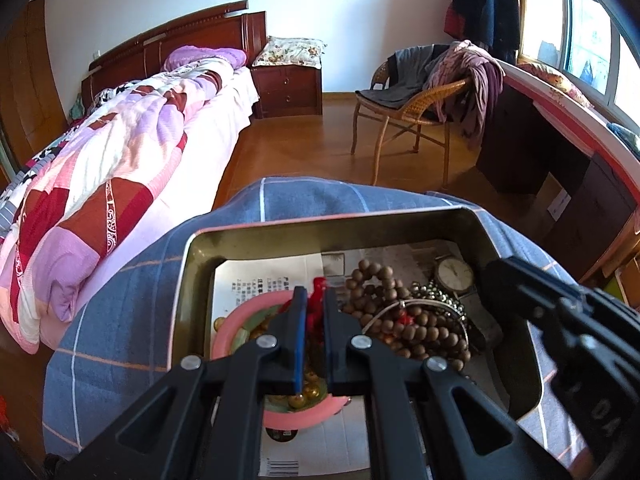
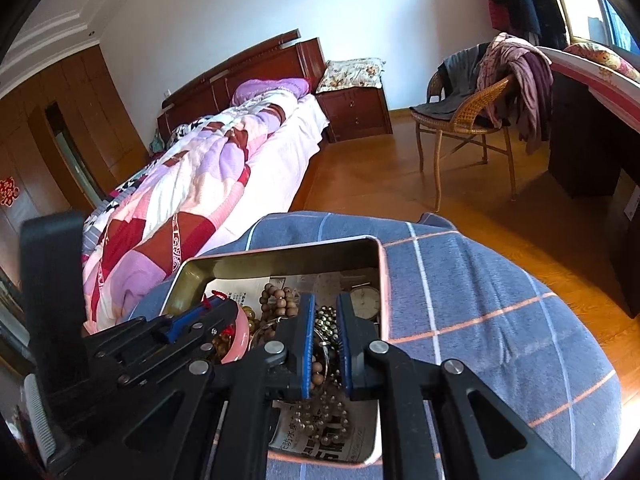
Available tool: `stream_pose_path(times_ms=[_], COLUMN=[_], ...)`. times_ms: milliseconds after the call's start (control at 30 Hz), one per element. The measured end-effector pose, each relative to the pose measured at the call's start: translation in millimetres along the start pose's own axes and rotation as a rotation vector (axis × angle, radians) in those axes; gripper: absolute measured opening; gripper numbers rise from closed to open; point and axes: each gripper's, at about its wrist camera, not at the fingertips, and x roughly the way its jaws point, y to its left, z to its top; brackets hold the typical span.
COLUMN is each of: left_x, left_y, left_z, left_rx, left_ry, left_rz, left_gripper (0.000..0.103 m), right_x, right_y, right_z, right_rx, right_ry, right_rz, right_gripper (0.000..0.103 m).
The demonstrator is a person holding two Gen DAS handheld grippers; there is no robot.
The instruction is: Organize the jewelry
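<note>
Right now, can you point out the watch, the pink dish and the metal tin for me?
watch [image 1: 454, 274]: left wrist view, on its pale dial.
pink dish [image 1: 224, 330]: left wrist view, on its left rim.
metal tin [image 2: 280, 258]: right wrist view, on its far inner wall.

bright daylight from the window [image 1: 580, 32] at far right, blown out to white glare. warm sheen on the wooden floor [image 2: 380, 184], soft shadow under the wicker chair [image 1: 404, 112]. strong fisheye bending with dark vignetted corners in both views. sharp at mid-distance, slightly soft on the near black fingers [image 1: 298, 320].
</note>
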Motion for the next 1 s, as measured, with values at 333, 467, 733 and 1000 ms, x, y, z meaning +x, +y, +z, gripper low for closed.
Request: stream_pose_path(times_ms=[333, 467, 733, 1000], left_x=[-4, -16, -20, -24], left_y=[-7, -2, 4, 13], left_z=[3, 4, 2, -8], left_rx=[0.056, 0.051, 0.067, 0.075], left_ry=[0.021, -0.044, -0.058, -0.046], left_rz=[0.020, 0.075, 0.082, 0.105], left_gripper=[0.072, 0.091, 0.102, 0.103], right_x=[-9, -15, -24, -23], right_y=[-9, -11, -5, -3], right_z=[-10, -9, -9, -15], right_rx=[0.056, 0.076, 0.083, 0.114], right_ry=[0.019, 0.005, -0.032, -0.006], right_rz=[-0.026, -0.065, -0.086, -0.095], right_gripper=[0.015, 0.039, 0.065, 0.069])
